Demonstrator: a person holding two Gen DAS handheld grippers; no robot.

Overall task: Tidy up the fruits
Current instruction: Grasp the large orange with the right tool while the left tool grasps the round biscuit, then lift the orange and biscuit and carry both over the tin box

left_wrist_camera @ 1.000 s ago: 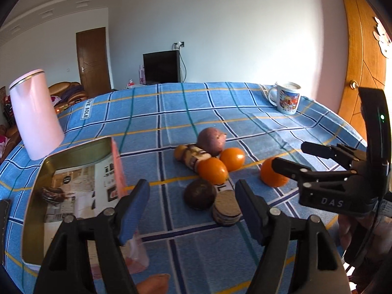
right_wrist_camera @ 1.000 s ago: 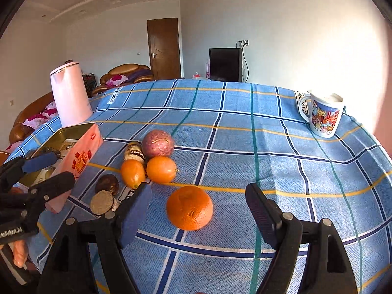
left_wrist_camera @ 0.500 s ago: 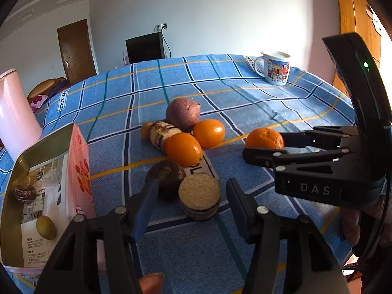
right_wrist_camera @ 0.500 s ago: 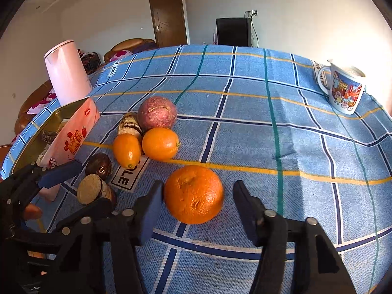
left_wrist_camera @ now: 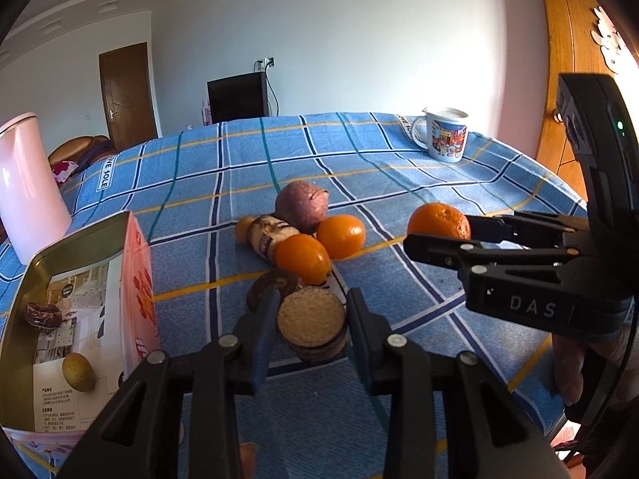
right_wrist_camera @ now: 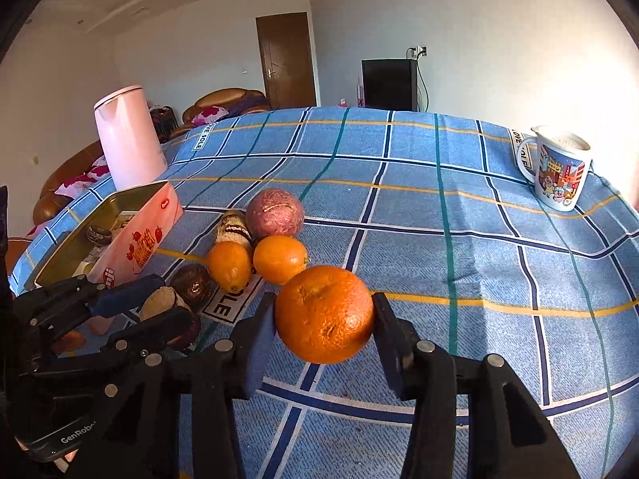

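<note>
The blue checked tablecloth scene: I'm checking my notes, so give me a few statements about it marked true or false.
1. The right gripper has its pads against the large round orange. True.
2. The left gripper has the round sandwich biscuit between its closing jaws. True.
3. The printed white mug lies on its side. False: it stands upright.
4. The gold metal tin is empty. False: a chocolate-coated snack and a small yellow-green fruit lie inside.
5. The pink kettle stands beyond the tin. True.
</note>
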